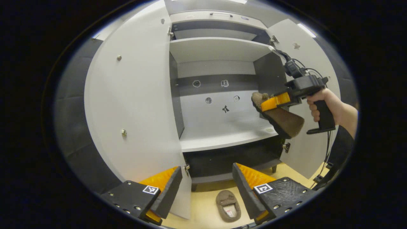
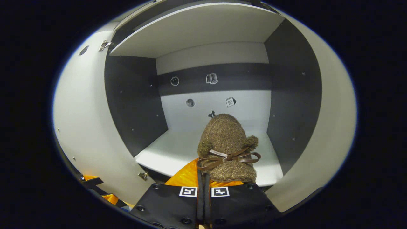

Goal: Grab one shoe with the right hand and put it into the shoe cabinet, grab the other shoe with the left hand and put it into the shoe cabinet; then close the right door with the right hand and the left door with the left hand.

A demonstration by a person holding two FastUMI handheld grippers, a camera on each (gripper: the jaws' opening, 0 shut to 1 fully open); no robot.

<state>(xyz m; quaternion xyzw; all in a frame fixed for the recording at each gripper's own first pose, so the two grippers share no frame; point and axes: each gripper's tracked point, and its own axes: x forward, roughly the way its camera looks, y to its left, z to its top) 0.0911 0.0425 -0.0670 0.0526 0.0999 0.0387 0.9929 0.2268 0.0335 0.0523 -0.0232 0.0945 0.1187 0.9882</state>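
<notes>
At the bottom of the left gripper view, the left gripper (image 1: 206, 187) stands released, its two fingers spread wide with nothing between them. Just beyond them, at the lower centre of the frame, a brown slipper (image 1: 228, 205) lies flat on the pale floor (image 1: 203, 206), opening up, in front of the shoe cabinet (image 1: 219, 47). Beside the left finger rises the open left door (image 1: 133, 105), filling the left part of the frame. Farther off, at centre right, a hand (image 1: 321, 105) holds the right gripper (image 1: 276, 101) by its handle; that gripper carries the other slipper (image 1: 279, 117) tilted, sole showing, at the right front edge of the middle shelf (image 1: 222, 136). Behind the hand stands the open right door (image 1: 305, 63).

Low in the right gripper view, the right gripper (image 2: 203, 181) is clenched on the other slipper (image 2: 227, 148), the fingers pressed close together on its rim, the fuzzy toe pointing away and a thin brown bow (image 2: 227, 158) across its top. Past it lies the middle shelf (image 2: 171, 149), then the cabinet's back panel (image 2: 216, 105) with small stickers. At the lower left edge of this frame part of the left gripper (image 2: 95, 187) peeks out.
</notes>
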